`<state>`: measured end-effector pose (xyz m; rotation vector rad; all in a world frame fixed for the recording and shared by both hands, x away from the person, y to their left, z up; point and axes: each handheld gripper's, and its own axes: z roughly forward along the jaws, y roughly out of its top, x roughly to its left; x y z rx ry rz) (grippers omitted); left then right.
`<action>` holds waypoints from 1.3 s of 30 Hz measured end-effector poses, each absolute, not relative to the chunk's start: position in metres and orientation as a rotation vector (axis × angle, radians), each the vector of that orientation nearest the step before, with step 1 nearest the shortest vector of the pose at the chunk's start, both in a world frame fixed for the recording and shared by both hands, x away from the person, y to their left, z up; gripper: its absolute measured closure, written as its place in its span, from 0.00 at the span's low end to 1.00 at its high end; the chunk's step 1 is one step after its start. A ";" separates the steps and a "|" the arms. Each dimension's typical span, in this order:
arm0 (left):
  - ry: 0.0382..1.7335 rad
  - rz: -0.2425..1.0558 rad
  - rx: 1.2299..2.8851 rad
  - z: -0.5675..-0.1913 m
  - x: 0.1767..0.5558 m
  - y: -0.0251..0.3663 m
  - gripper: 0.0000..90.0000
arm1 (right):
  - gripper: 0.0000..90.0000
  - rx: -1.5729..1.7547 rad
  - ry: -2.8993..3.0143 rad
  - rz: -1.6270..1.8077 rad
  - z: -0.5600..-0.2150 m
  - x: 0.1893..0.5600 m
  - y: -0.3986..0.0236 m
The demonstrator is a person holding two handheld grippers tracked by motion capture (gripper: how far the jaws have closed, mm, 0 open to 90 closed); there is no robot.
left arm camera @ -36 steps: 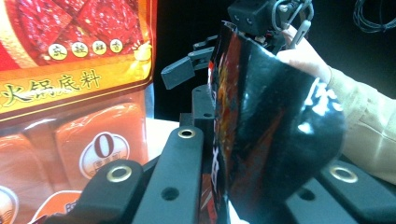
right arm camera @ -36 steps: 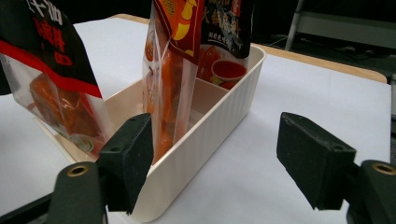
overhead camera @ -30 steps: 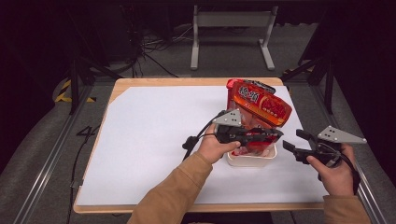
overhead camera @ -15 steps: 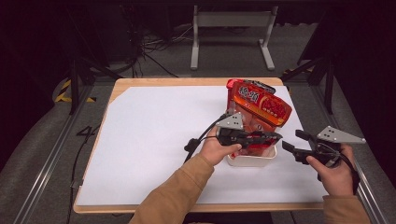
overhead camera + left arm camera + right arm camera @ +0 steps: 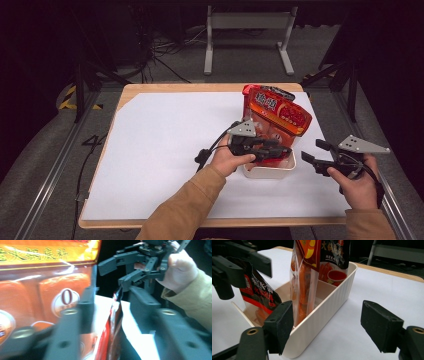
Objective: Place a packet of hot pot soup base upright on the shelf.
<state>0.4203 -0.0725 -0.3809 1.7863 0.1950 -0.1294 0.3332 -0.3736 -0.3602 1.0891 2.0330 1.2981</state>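
Fingers of left gripper [image 5: 280,150] just parted around small packet [image 5: 259,298], inside tub rim [image 5: 329,296], bare table [image 5: 165,145] leftward

A wooden table [image 5: 210,88] carries a large white sheet [image 5: 165,150] that covers nearly all of its top, leaving a thin wood border. Directly on the sheet stands a cream ribbed bin [image 5: 324,307], right under the left gripper's [image 5: 280,151] parted jaws and just beyond the inner jaw of the right gripper [image 5: 327,325], with bare white sheet between those jaws.
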 end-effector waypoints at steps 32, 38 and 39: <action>0.340 0.123 1.895 -0.340 0.401 0.024 0.14 | 0.27 1.079 2.033 1.290 -0.364 0.336 -0.373; 0.392 0.168 1.919 -0.337 0.395 0.054 0.13 | 0.25 1.072 2.039 1.289 -0.365 0.337 -0.372; 0.398 0.178 1.920 -0.338 0.394 0.059 0.13 | 0.25 1.070 2.039 1.287 -0.366 0.337 -0.372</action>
